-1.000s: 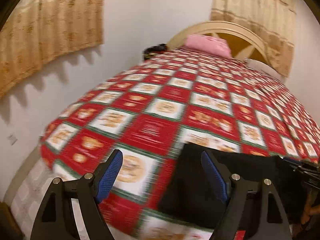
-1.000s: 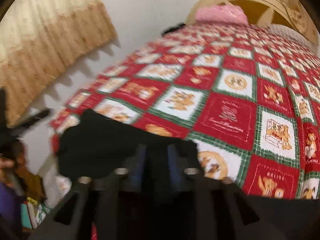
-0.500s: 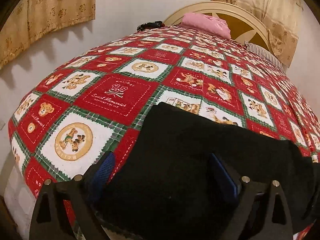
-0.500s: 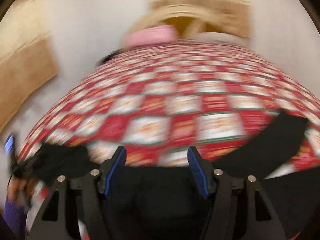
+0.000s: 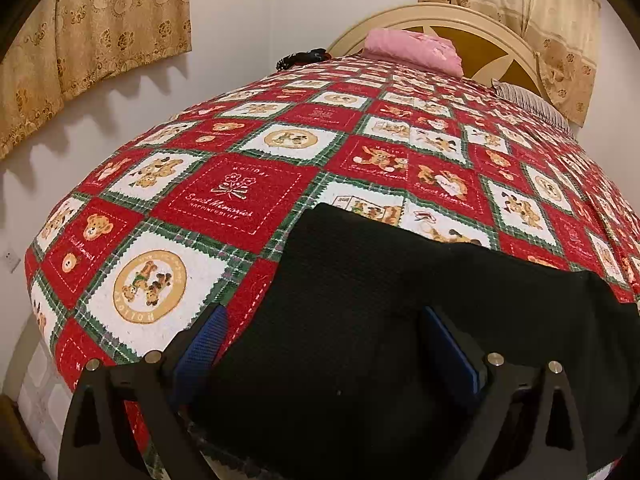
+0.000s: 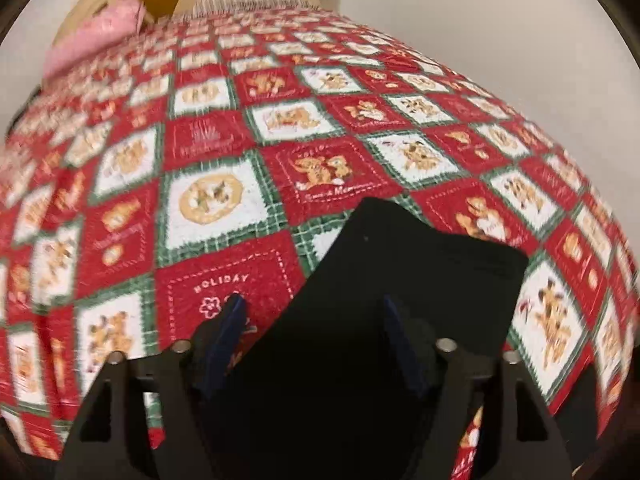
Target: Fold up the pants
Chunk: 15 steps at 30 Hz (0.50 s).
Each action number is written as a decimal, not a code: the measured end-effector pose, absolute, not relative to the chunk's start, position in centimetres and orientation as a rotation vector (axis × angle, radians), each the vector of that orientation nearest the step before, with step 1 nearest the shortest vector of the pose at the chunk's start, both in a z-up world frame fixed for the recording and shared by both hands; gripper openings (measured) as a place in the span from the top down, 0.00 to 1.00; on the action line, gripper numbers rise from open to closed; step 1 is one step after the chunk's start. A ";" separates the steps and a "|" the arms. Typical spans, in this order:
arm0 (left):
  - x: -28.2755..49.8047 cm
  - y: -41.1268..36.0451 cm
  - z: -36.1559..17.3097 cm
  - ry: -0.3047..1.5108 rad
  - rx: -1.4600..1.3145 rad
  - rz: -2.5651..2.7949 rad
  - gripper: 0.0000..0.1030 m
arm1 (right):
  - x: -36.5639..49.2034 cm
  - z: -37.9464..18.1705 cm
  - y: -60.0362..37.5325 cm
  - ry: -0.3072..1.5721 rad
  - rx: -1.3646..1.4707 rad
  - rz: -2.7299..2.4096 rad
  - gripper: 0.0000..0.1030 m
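Observation:
Black pants (image 5: 380,300) lie flat on the near part of a bed under a red, white and green teddy-bear quilt (image 5: 240,200). My left gripper (image 5: 324,320) hangs low over the pants' left edge. Its jaws are opening wide: the left blue pad is over the quilt, the right one over black cloth, and neither presses on it. In the right wrist view, a squared end of the pants (image 6: 420,280) points up the quilt (image 6: 220,200). My right gripper (image 6: 312,306) straddles its left edge, jaws opening, and grips nothing.
A pink pillow (image 5: 412,50) and a striped pillow (image 5: 524,100) lie at the rounded cream headboard (image 5: 480,40). A small dark object (image 5: 304,56) sits at the bed's far left edge. Gold curtains (image 5: 100,28) hang on the white walls. The bed drops off at the near left.
My left gripper sank toward the pants and its jaws widened. My right gripper, earlier closed on black cloth, opened and swung across the bed to a different end of the pants.

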<state>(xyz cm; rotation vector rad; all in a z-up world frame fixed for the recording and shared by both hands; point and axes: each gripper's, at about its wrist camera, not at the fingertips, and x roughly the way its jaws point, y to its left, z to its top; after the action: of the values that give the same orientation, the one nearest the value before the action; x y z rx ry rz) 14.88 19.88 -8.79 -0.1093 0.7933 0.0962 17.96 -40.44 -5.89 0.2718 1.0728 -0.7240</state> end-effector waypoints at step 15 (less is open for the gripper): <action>14.9 19.9 -8.8 0.791 -0.110 0.101 0.04 | 8.3 1.2 -39.8 0.807 0.454 -0.505 0.91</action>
<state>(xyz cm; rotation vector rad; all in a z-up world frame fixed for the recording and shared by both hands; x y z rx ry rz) 14.92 19.93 -8.85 -0.1097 0.7911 0.1015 8.31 -39.79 1.24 0.4539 0.8071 -0.5051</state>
